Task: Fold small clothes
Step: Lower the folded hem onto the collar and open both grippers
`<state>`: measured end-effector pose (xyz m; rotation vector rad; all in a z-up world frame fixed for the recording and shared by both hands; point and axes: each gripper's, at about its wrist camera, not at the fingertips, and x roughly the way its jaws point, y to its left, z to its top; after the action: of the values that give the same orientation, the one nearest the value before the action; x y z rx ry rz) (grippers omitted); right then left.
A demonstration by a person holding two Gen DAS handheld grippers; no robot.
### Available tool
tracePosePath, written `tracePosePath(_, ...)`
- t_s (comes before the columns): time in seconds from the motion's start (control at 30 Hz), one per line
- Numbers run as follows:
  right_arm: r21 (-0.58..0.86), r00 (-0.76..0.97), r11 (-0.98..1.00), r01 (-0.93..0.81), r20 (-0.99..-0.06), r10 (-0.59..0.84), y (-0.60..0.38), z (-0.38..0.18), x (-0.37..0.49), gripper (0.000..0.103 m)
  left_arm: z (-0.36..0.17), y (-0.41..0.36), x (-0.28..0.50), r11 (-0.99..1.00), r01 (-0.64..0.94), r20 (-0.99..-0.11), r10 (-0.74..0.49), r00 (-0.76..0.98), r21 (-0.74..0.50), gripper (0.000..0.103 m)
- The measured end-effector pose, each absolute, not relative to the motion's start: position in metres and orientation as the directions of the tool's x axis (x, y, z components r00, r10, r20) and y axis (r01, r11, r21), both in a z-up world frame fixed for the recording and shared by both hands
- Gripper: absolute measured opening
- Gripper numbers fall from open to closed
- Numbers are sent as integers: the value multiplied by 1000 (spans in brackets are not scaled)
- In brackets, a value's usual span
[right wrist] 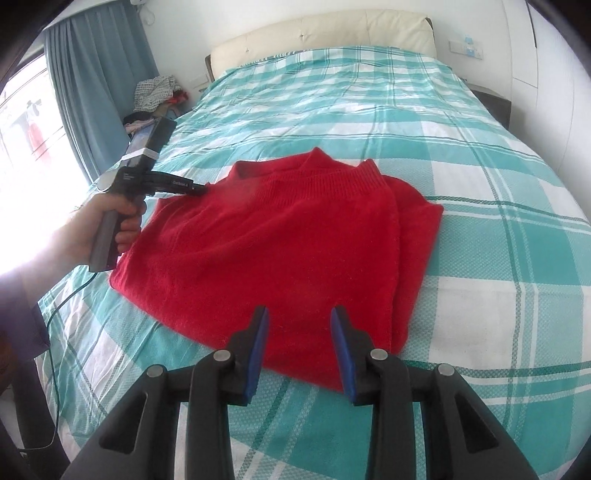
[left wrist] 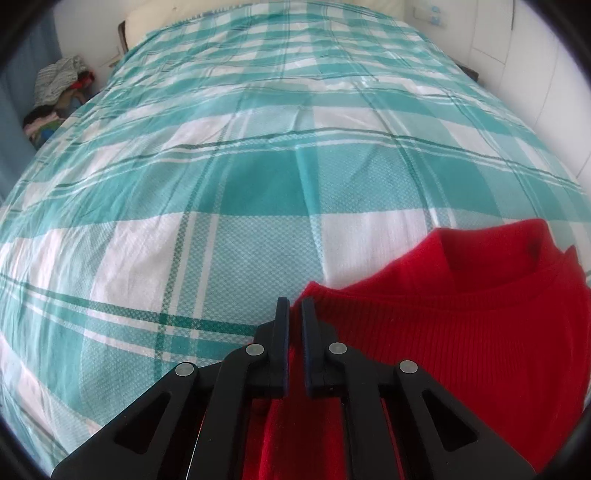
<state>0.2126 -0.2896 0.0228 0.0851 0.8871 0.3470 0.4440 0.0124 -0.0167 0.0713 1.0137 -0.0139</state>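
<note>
A red knitted sweater (right wrist: pixel 280 236) lies folded and flat on the bed, collar toward the headboard. In the left wrist view the sweater (left wrist: pixel 443 332) fills the lower right. My left gripper (left wrist: pixel 295 304) is shut on the sweater's left shoulder edge, with red cloth pinched between its fingers. From the right wrist view the left gripper (right wrist: pixel 201 189) meets that same edge, held by a person's hand (right wrist: pixel 107 221). My right gripper (right wrist: pixel 300 314) stands open just over the sweater's near hem, its blue pads apart and not pressing the cloth.
The bed has a teal and white checked sheet (right wrist: pixel 369 110) and a cream headboard (right wrist: pixel 325 33). A pile of clothes (right wrist: pixel 155 92) sits beside the bed at the far left, near blue curtains (right wrist: pixel 96 74). A cable (right wrist: pixel 55 325) trails over the bed's left edge.
</note>
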Motion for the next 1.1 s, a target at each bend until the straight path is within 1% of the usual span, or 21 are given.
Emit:
tracePosePath(0.07, 223, 582, 940, -260, -740, 337, -291, 24, 212, 35, -18, 19, 447, 999, 11, -847, 39, 531, 53, 1)
tracePosePath(0.13, 232, 575, 940, -252, -745, 338, -292, 20, 215, 35, -22, 20, 448, 996, -12, -847, 84, 525, 91, 1)
tracePosePath(0.23, 249, 559, 940, -235, -756, 340, -294, 13, 217, 35, -24, 23, 444, 995, -23, -844, 92, 528, 93, 5)
tracePosePath(0.27, 252, 559, 940, -231, -757, 340, -295, 13, 217, 35, -20, 23, 440, 995, -29, -839, 95, 536, 94, 11)
tracePosePath(0.3, 250, 563, 941, -228, -755, 337, -295, 13, 216, 35, -15, 23, 434, 995, -29, -831, 100, 547, 100, 28)
tracePosePath(0.33, 245, 571, 943, -226, -751, 332, -296, 15, 215, 35, -9, 22, 427, 994, -24, -819, 105, 565, 111, 39)
tracePosePath(0.37, 241, 579, 944, -225, -746, 329, -296, 17, 215, 36, -1, 20, 418, 992, -18, -797, 114, 593, 128, 59)
tracePosePath(0.4, 236, 588, 945, -224, -741, 325, -297, 19, 214, 42, 7, 18, 407, 989, -13, -771, 125, 625, 150, 73)
tracePosePath(0.43, 230, 598, 948, -221, -735, 318, -297, 20, 214, 46, 14, 15, 397, 985, -7, -747, 136, 651, 172, 78)
tracePosePath(0.47, 223, 608, 950, -218, -731, 311, -298, 22, 213, 56, 21, 13, 387, 982, 0, -728, 141, 671, 191, 83)
tracePosePath(0.5, 217, 615, 952, -216, -727, 305, -298, 23, 212, 60, 26, 11, 377, 979, 12, -716, 140, 684, 202, 83)
tracePosePath(0.73, 181, 637, 958, -224, -716, 285, -291, 27, 206, 60, 48, -3, 320, 969, 63, -684, 121, 719, 237, 87)
tracePosePath(0.83, 188, 640, 958, -215, -714, 284, -291, 27, 202, 60, 53, -10, 298, 967, 71, -673, 118, 730, 246, 89)
tracePosePath(1.0, 191, 645, 959, -209, -711, 282, -288, 27, 192, 60, 52, -18, 273, 959, 74, -656, 129, 744, 273, 89)
tracePosePath(1.1, 187, 646, 961, -203, -712, 276, -288, 26, 189, 60, 50, -19, 266, 964, 70, -663, 123, 738, 257, 89)
